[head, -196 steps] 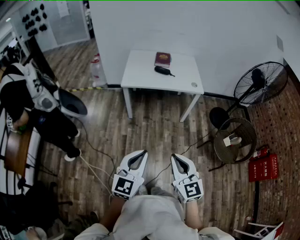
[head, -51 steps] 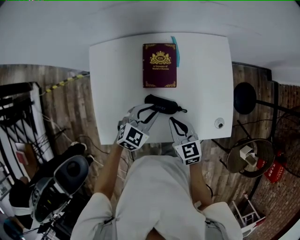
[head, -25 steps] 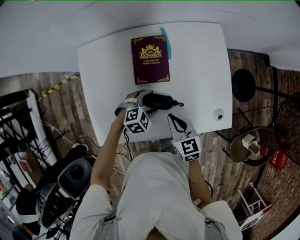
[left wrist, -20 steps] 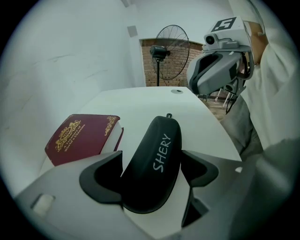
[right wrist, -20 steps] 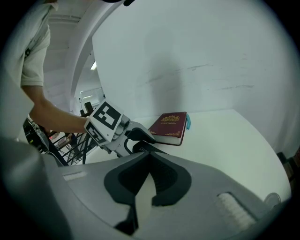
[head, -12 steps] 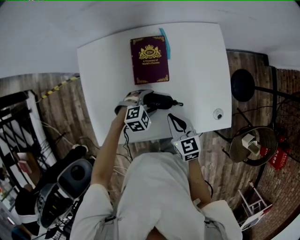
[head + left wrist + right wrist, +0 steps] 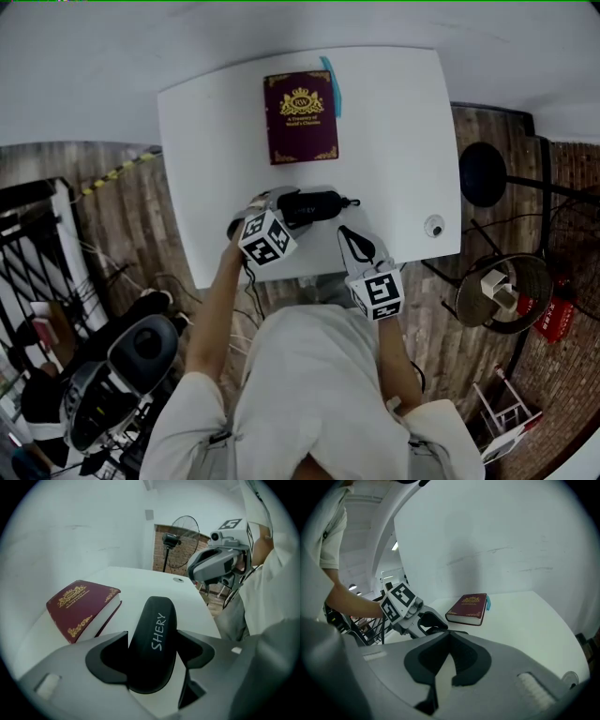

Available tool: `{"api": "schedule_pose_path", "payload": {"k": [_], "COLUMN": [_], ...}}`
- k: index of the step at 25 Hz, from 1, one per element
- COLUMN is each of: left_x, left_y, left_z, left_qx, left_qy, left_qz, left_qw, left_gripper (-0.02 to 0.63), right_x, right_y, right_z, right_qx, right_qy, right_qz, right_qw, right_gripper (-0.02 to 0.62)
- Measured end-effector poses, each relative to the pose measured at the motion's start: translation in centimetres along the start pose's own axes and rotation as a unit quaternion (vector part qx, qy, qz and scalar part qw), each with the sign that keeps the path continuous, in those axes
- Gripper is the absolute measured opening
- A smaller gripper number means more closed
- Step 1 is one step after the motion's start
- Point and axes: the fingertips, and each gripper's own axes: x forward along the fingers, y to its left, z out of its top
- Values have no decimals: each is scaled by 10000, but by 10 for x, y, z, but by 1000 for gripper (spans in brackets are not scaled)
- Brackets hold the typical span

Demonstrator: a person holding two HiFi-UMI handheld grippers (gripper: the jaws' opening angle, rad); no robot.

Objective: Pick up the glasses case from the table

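**Desk:** What worries you from here?

**Me:** The grip. My left gripper is closing on the glasses case, which sits between the jaws. The pads look to be touching both flanks, though I can't be sure they're pressing firmly yet. I'm holding one end only, the end level with the left edge of the book. If I lift from there, the free end may droop or swing. The shell is rounded and smooth, so a weak squeeze could let it squirt forward toward the book.

**Desk:** Anything else?

**Me:** A thin cord trails off the far end. I think it could drag along the table.

**Desk:** And your other hand?

**Me:** My right gripper has its jaws together on nothing. It rests farther from the book than the case does, near the table's front edge.

**Desk:** Describe the case.

**Me:** It's black, oblong and matte, with rounded ends and pale lettering along the lid. It lies flat on the table, just on my side of the book and not touching it.
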Motion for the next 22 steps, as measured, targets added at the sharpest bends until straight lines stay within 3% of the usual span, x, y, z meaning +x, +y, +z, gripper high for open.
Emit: {"api": "schedule_pose_path", "payload": {"k": [6,14,22], "left_x": [-12,-26,-32], "left_y": [-5,-11,-19], "left_z": [-9,-18,-22], "left_qx": [-831,-1865,-2361], "left_qy": [-320,-879,-1301], "left_qz": [5,-103,-92], "left_qw": [9960,9785,9629], "left_gripper": [337,336,336], "right_x": [-6,2,43], "right_y": [3,17,17], "right_z": [-2,-7,-57], "right_qx": [-79,-55,252], "right_qy": [-12,85,655], "right_qz": [17,161,377], "right_qw": [10000,9998,9968], "right_gripper": [5,5,5]}}
